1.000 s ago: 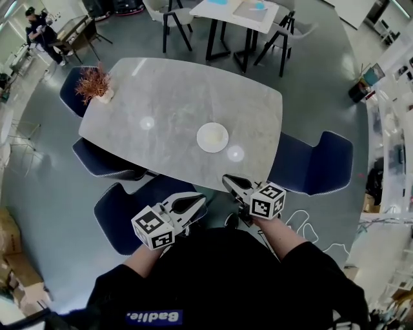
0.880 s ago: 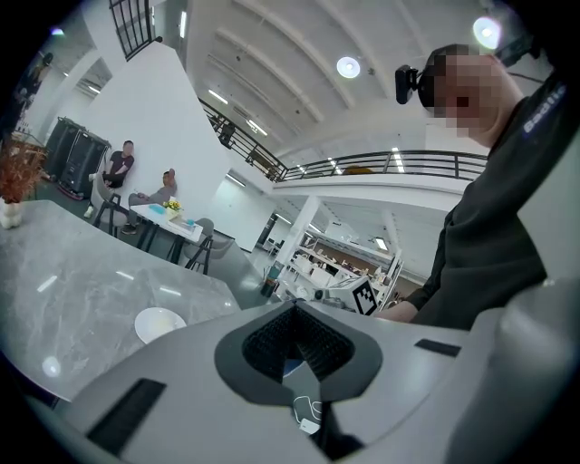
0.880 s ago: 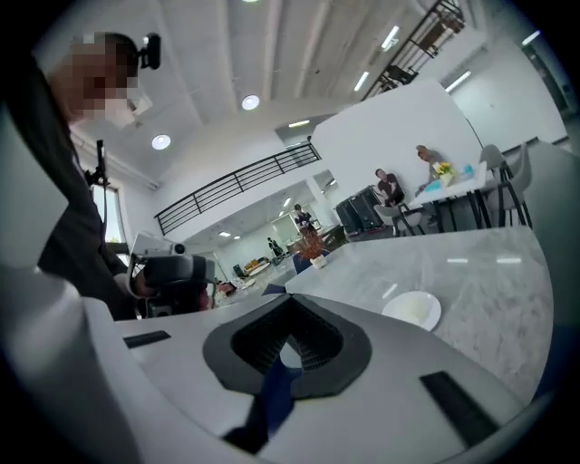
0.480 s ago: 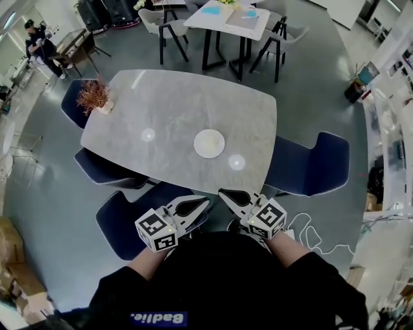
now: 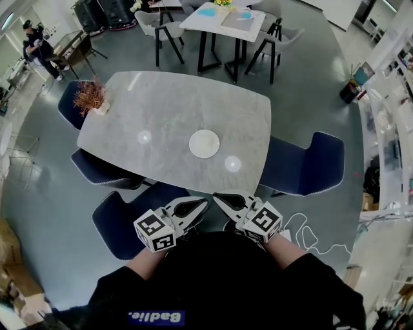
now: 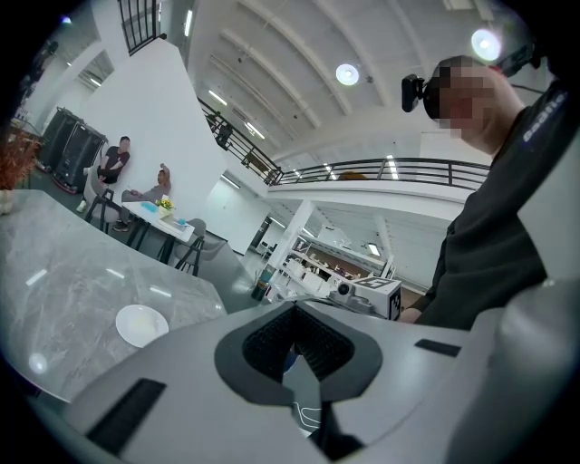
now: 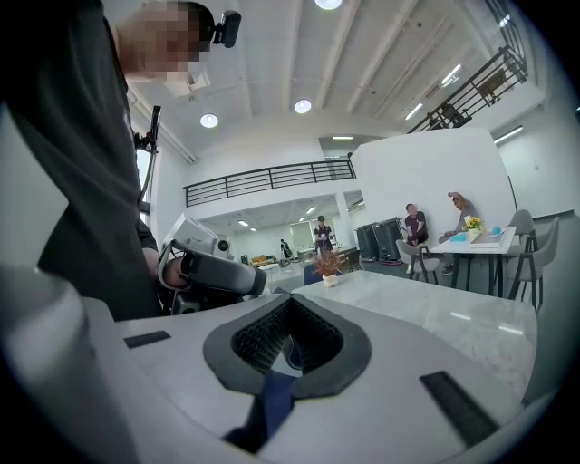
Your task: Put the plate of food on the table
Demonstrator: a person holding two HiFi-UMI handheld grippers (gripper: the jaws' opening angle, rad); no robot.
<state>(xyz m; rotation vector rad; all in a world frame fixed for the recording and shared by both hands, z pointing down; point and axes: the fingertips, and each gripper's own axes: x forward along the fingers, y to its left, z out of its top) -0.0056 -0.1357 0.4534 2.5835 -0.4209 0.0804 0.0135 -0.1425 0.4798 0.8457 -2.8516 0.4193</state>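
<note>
A white plate [image 5: 204, 143] lies flat on the grey marble table [image 5: 161, 97], toward its near edge; the left gripper view shows the plate [image 6: 141, 324] too. What is on it is too small to tell. Both grippers hang close to my body, off the table's near edge. My left gripper [image 5: 201, 203] is shut and empty, its tips pointing right. My right gripper [image 5: 219, 197] is shut and empty, pointing left toward the other. Each gripper view shows its own jaws closed, left [image 6: 292, 308] and right [image 7: 290, 304].
A small potted plant [image 5: 90, 97] stands at the table's far left corner. Blue chairs sit at the right [image 5: 303, 167] and near left [image 5: 122, 216]. A second table with chairs [image 5: 222, 16] stands behind. A white cable [image 5: 310, 238] lies on the floor. A person [image 5: 35, 38] is at far left.
My right gripper has rolled and drawn in toward my body, nearer the left gripper. The plate stays where it was on the table.
</note>
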